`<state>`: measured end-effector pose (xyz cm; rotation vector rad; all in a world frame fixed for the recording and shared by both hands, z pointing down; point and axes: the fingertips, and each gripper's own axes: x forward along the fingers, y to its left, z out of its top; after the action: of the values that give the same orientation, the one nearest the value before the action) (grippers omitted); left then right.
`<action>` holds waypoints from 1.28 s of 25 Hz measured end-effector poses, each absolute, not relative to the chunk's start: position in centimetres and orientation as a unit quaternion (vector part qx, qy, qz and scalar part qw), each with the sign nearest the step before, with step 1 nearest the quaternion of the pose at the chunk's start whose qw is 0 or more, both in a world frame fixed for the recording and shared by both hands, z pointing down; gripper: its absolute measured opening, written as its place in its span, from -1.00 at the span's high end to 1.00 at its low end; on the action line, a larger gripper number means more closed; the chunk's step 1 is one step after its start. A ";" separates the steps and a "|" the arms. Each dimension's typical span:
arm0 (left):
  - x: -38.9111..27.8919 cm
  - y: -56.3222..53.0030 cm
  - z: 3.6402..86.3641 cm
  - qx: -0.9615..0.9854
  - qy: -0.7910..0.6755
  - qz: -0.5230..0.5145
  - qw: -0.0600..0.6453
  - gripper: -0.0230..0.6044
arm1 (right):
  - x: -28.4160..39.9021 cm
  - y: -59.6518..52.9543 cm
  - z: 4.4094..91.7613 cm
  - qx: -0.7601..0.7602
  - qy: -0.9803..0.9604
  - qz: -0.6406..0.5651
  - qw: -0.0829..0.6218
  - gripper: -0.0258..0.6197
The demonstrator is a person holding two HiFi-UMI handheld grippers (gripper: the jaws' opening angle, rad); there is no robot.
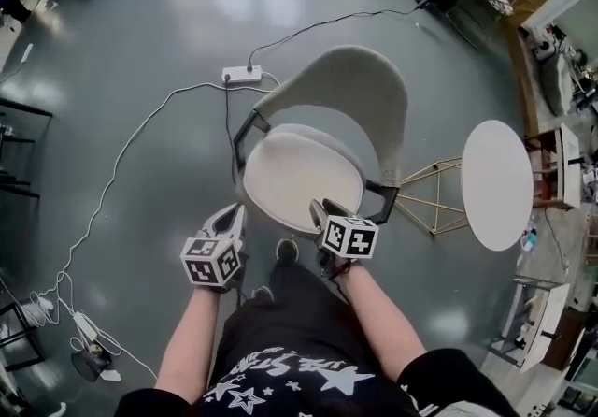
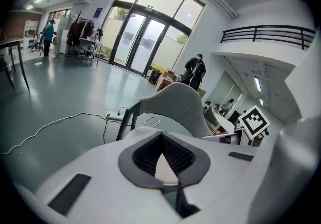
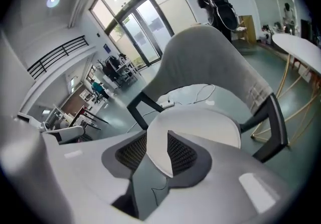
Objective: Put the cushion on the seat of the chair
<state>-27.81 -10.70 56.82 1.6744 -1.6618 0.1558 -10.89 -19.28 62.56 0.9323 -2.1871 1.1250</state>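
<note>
hidden: chair (image 1: pixel 360 88) seat, mostly under cushion (image 1: pixel 299 172) | cut off: person's torso (image 1: pixel 308 359), bottom edge | too small: distant people (image 2: pixel 194 70)

We see our right gripper's (image 3: pixel 156 142) jaws closing with nothing gripped between them; through their gap the cushion (image 3: pixel 200 130) lies flat on the seat of the chair (image 3: pixel 205 62).
</note>
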 end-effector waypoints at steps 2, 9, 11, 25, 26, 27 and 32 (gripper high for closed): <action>-28.2 -9.4 55.4 0.656 -0.657 0.041 0.370 0.90 | -12.2 -18.9 60.6 0.338 -0.819 0.392 0.247 0.57; -27.8 -3.1 50.9 0.667 -0.664 0.015 0.337 0.90 | -12.1 -15.6 54.7 0.377 -0.832 0.351 0.205 0.89; -27.5 -1.5 49.8 0.666 -0.668 0.004 0.332 0.90 | -11.3 -14.6 53.5 0.387 -0.831 0.346 0.198 0.91; -23.9 6.5 47.9 0.697 -0.642 -0.007 0.319 0.90 | -5.4 -3.5 47.0 0.371 -0.859 0.308 0.170 0.91; -23.4 6.6 47.8 0.698 -0.641 -0.007 0.318 0.90 | -4.8 -3.3 46.9 0.370 -0.860 0.304 0.174 0.91; -23.0 6.6 47.6 0.698 -0.642 -0.007 0.316 0.90 | -4.2 -3.2 46.9 0.370 -0.861 0.302 0.178 0.91; -21.9 7.1 46.0 0.684 -0.665 -0.020 0.299 0.90 | -3.9 -3.8 46.8 0.346 -0.873 0.278 0.202 0.91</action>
<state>-21.88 7.09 46.01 1.8173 -1.7662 -0.0527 -3.89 -3.80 46.80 0.9655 -2.4375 0.7761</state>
